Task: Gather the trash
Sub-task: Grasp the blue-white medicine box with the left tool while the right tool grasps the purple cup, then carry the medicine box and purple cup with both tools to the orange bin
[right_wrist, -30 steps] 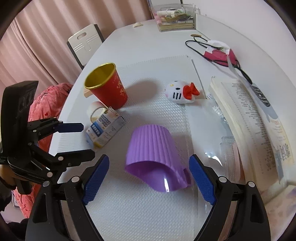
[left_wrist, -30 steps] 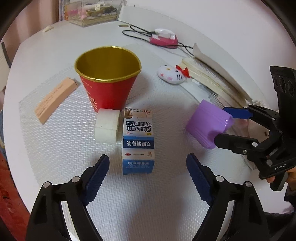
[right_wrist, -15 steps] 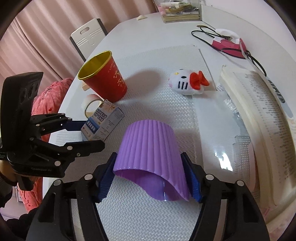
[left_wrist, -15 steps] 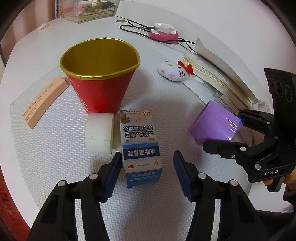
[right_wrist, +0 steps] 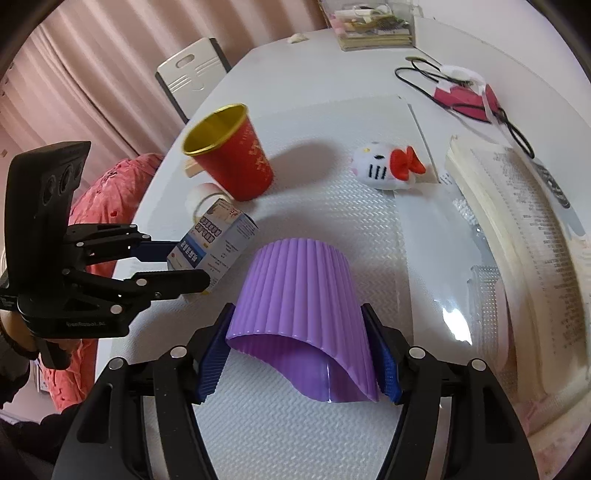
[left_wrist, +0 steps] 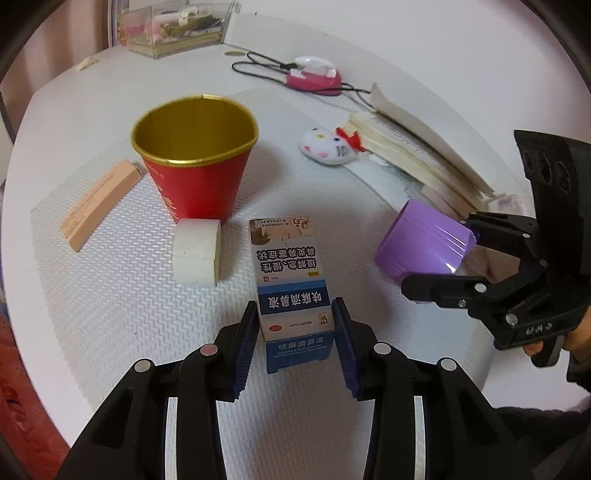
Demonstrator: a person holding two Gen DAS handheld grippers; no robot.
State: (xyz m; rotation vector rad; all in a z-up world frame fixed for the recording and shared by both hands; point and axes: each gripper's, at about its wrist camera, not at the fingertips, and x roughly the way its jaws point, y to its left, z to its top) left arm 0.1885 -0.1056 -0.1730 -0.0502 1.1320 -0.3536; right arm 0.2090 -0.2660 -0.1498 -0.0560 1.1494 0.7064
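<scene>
My left gripper (left_wrist: 295,332) is shut on a blue and white medicine box (left_wrist: 290,280), which is tilted up off the mat; the box also shows in the right wrist view (right_wrist: 214,247). My right gripper (right_wrist: 299,354) is shut on a crushed purple ribbed cup (right_wrist: 306,306), held on its side just above the mat; it also shows in the left wrist view (left_wrist: 424,240). A red cup with a gold inside (left_wrist: 195,162) stands upright on the mat. A white tape roll (left_wrist: 197,254) lies against its base.
A pink flat box (left_wrist: 99,203) lies left of the red cup. A cat plush (left_wrist: 328,146), an open book (left_wrist: 417,155), a pink device with a cable (left_wrist: 314,77) and a clear organiser (left_wrist: 177,29) lie further back. A chair (right_wrist: 192,74) stands beyond the table.
Both grippers were open a second ago. The left one moved forward and closed on the medicine box; the right one moved forward and closed on the purple cup, lifting it slightly.
</scene>
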